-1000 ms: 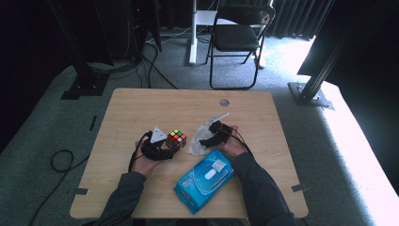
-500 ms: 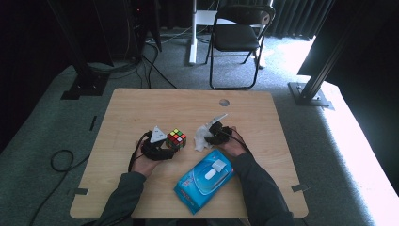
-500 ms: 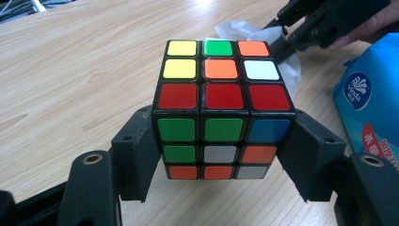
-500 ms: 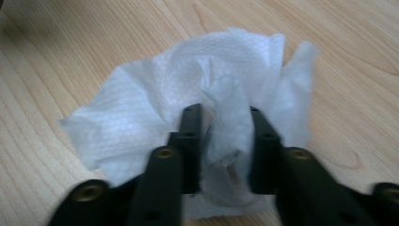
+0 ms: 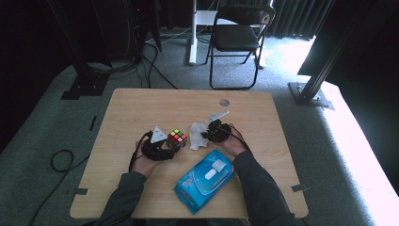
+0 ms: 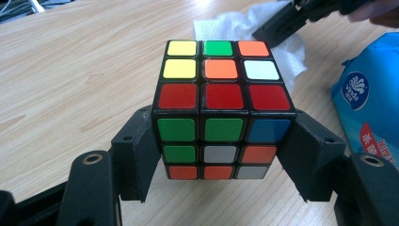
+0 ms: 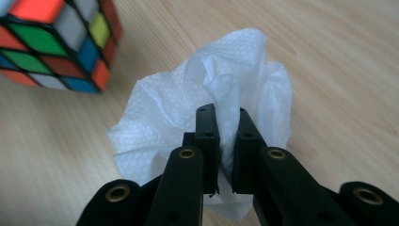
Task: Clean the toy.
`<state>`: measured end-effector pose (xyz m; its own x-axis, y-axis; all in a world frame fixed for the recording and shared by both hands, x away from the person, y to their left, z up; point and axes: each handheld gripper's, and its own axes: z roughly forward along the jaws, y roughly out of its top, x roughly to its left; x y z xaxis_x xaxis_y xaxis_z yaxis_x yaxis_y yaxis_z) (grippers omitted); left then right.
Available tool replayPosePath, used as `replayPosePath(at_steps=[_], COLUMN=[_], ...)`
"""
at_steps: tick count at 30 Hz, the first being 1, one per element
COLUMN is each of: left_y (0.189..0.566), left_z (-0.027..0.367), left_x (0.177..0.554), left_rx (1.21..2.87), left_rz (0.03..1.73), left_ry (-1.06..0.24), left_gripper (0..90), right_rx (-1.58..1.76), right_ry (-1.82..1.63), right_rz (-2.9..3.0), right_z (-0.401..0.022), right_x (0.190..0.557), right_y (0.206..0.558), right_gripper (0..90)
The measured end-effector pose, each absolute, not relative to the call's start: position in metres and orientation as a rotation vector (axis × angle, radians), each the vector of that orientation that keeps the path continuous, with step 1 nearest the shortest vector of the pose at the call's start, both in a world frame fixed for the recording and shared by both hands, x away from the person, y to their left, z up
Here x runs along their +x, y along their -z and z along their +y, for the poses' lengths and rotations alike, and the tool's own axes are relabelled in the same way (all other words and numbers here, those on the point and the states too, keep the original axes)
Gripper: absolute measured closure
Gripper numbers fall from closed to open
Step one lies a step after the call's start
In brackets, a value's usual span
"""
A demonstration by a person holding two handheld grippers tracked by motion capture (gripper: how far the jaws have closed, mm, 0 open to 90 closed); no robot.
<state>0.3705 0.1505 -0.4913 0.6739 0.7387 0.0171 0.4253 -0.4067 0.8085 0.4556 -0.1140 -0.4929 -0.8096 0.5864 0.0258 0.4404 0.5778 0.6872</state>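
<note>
A scrambled Rubik's cube (image 5: 177,138) (image 6: 221,89) rests on the wooden table (image 5: 141,108). My left gripper (image 5: 172,143) (image 6: 223,157) is shut on it, one pad pressed on each side of its lower layers. To its right lies a crumpled white tissue (image 5: 195,130) (image 7: 244,75). My right gripper (image 5: 205,136) (image 7: 225,136) has just been closing and now pinches a raised fold of the tissue between its jaws. The cube (image 7: 61,42) sits left of the tissue in the right gripper view.
A blue pack of wet wipes (image 5: 204,180) (image 6: 371,108) lies near the table's front edge between the person's forearms. A small round hole (image 5: 224,102) is in the tabletop farther back. A folding chair (image 5: 237,37) stands beyond the table.
My right gripper's jaws have closed on the tissue and the hand has lifted slightly, bunching it up. The left gripper and cube have not moved.
</note>
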Motion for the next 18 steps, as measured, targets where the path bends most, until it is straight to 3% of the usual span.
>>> replayPosePath(at_steps=[18], left_y=[0.493], left_z=[0.149], left_x=[0.371], left_rx=[2.062], left_rz=[0.890], left_ry=[-0.471], left_gripper=[34.5], right_rx=[0.732], right_ry=[-1.342], right_rz=[2.652], right_z=[-0.096], right_x=[0.443], right_y=[0.470], right_gripper=[85.1])
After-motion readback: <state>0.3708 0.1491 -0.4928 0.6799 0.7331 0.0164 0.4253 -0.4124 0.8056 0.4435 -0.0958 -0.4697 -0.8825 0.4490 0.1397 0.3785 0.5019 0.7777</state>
